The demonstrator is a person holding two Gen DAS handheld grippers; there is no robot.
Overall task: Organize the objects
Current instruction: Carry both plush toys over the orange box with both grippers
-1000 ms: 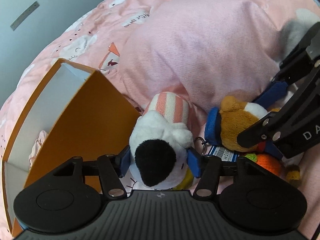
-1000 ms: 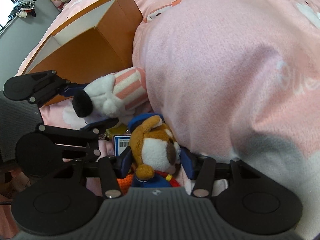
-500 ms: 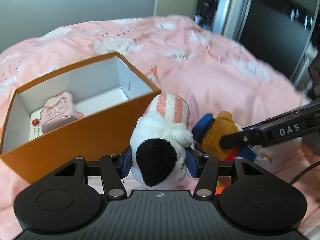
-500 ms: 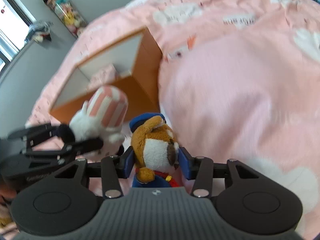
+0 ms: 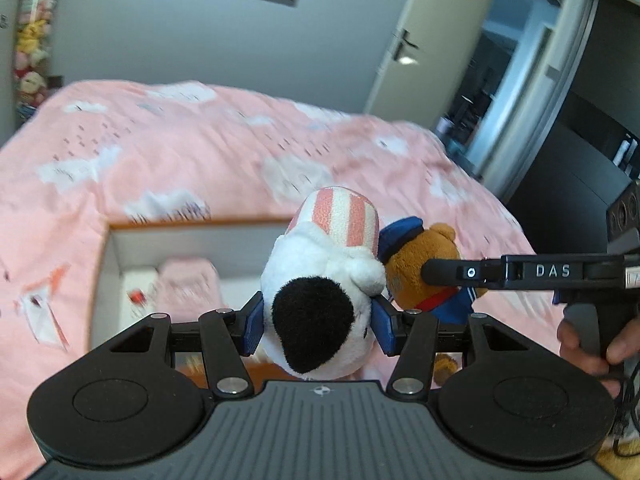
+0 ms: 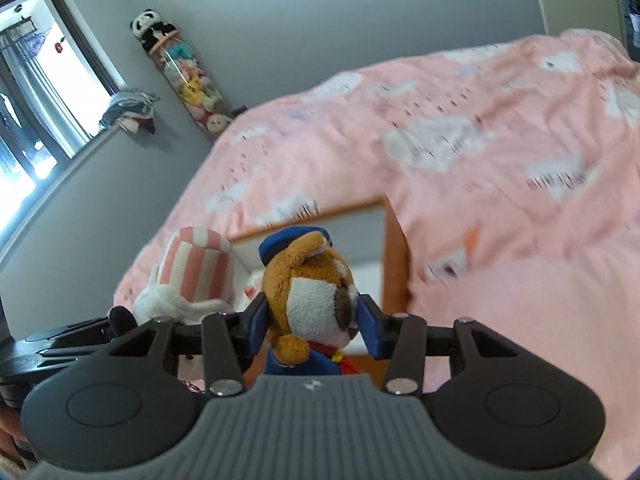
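A white plush dog (image 5: pixel 320 280) with a black nose and a pink-striped hat hangs in the air, my left gripper (image 5: pixel 320 328) shut on its head. To its right, my right gripper (image 6: pixel 313 326) is shut on a brown plush (image 6: pixel 312 280) with a blue cap and red scarf. The two toys are side by side, touching, above the open orange box (image 5: pixel 192 222) with white inner walls. A pink pouch (image 5: pixel 188 288) and a white item lie in the box. In the right wrist view the white plush dog (image 6: pixel 196 280) appears at the left, and the box's orange wall (image 6: pixel 394 260) stands just behind the brown plush.
A pink duvet (image 5: pixel 200 152) with white cloud prints covers the bed around the box. A person's hand (image 5: pixel 592 344) grips the right tool's handle. A door (image 5: pixel 424 40) is at the back right. A clear tube of plush toys (image 6: pixel 192 80) stands by the window wall.
Both grippers have risen off the bed with their plush toys and now hang over the box. The left one rolled level. The box's inside has come into view.
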